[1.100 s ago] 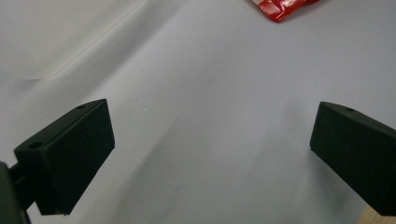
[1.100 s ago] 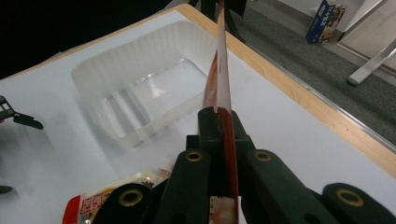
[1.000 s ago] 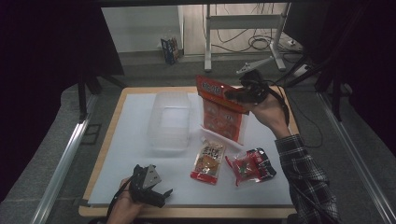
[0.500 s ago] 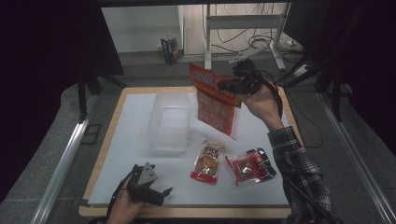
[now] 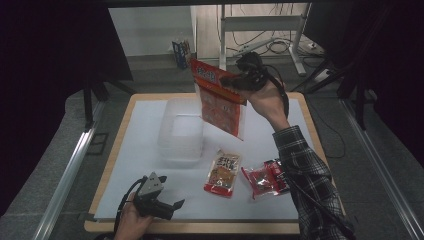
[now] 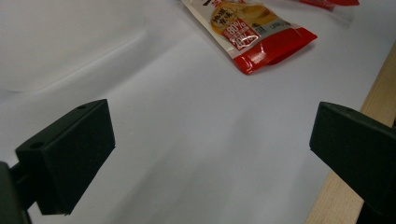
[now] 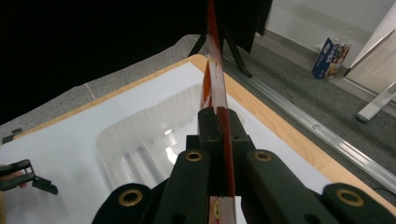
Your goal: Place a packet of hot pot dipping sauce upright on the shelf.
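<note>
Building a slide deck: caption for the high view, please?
Right tongs hold a large red snack bag above a clear plastic bin; left tongs rest open.

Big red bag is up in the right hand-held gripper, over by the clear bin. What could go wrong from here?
1. The right hand-held gripper pinches the big red bag near its top edge only, so the bag hangs tilted and might slip or swing.
2. Its lower corner hangs close to the clear bin and could catch on the rim or nudge the bin.
3. The left hand-held gripper rests open at the near edge, not steadying the bin.
</note>
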